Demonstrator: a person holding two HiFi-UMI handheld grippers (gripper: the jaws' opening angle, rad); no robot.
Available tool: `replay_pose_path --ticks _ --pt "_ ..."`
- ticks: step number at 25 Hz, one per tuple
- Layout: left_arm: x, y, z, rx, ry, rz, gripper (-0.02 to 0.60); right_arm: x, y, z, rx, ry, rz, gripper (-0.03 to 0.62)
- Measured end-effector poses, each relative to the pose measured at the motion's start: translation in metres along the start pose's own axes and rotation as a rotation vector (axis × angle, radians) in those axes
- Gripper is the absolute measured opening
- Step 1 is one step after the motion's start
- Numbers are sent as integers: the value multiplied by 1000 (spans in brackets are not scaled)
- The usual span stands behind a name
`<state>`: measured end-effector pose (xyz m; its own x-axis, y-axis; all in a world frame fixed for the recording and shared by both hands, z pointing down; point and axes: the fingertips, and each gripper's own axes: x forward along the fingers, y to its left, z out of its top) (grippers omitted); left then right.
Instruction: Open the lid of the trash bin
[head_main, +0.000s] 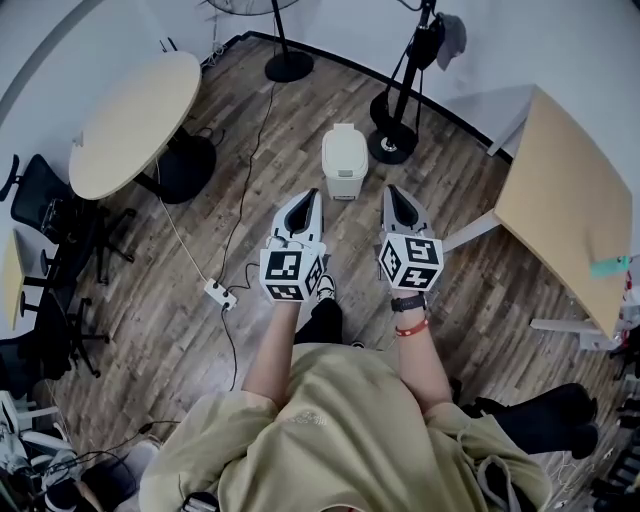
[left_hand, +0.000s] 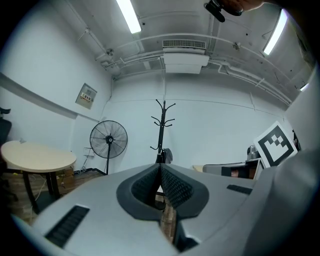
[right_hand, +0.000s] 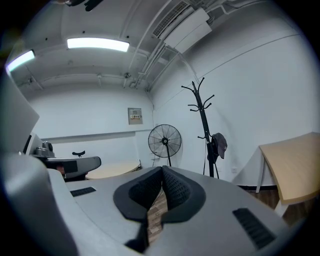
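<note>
A small white trash bin (head_main: 344, 161) with its lid down stands on the wood floor, just beyond both grippers in the head view. My left gripper (head_main: 305, 197) is held level near the bin's near-left side, its jaws shut and empty. My right gripper (head_main: 398, 194) hovers to the bin's near right, also shut with nothing in it. In the left gripper view the left gripper (left_hand: 160, 166) has its ribbed pads pressed together, pointing across the room. The right gripper (right_hand: 162, 170) shows the same in its own view. The bin does not appear in either gripper view.
A round table (head_main: 135, 120) stands at the left, a rectangular table (head_main: 570, 200) at the right. A fan base (head_main: 289, 66) and coat stand base (head_main: 392, 143) sit behind the bin. A power strip (head_main: 220, 293) and cable lie on the floor at left. Office chairs (head_main: 50, 230) crowd the far left.
</note>
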<state>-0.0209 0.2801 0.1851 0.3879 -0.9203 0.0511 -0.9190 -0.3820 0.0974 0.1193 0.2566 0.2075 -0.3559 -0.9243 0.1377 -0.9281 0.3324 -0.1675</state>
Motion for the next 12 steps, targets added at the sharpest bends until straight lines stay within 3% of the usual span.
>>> replay_pose_path --ticks 12 --pt "90 86 -1 -14 34 -9 23 125 14 2 -37 56 22 14"
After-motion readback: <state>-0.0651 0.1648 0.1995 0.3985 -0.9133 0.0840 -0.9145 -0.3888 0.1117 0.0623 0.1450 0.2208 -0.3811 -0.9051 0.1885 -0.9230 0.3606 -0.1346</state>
